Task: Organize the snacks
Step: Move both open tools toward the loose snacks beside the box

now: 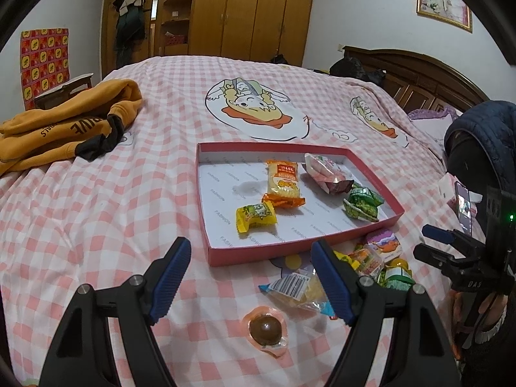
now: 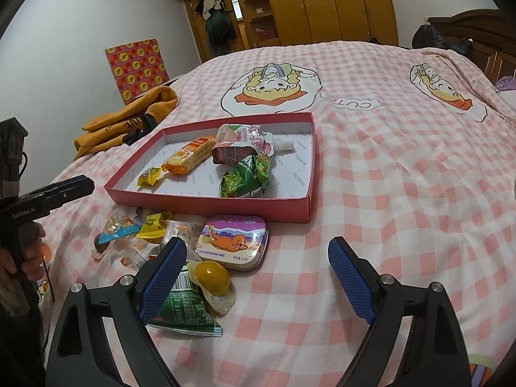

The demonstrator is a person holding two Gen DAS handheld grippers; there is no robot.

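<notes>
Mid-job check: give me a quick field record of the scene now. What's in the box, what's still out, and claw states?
surface: bed with pink checked cover
box: red box, open top
in box: yellow candy; orange cracker pack; pink drink pouch; green snack bag
still out: mint tin; yellow jelly cup; brown jelly cup; small wrapped snacks
left claw: open, holding nothing
right claw: open, holding nothing

Left gripper point(image 1: 250, 277) and right gripper point(image 2: 258, 277): black plastic frames, blue cross-hatched finger pads point(image 2: 351, 285), silver pivot screws, white "GenRobot.AI" marking, green LED point(image 1: 511, 216), dark quilted sleeve point(image 1: 490, 135)
</notes>
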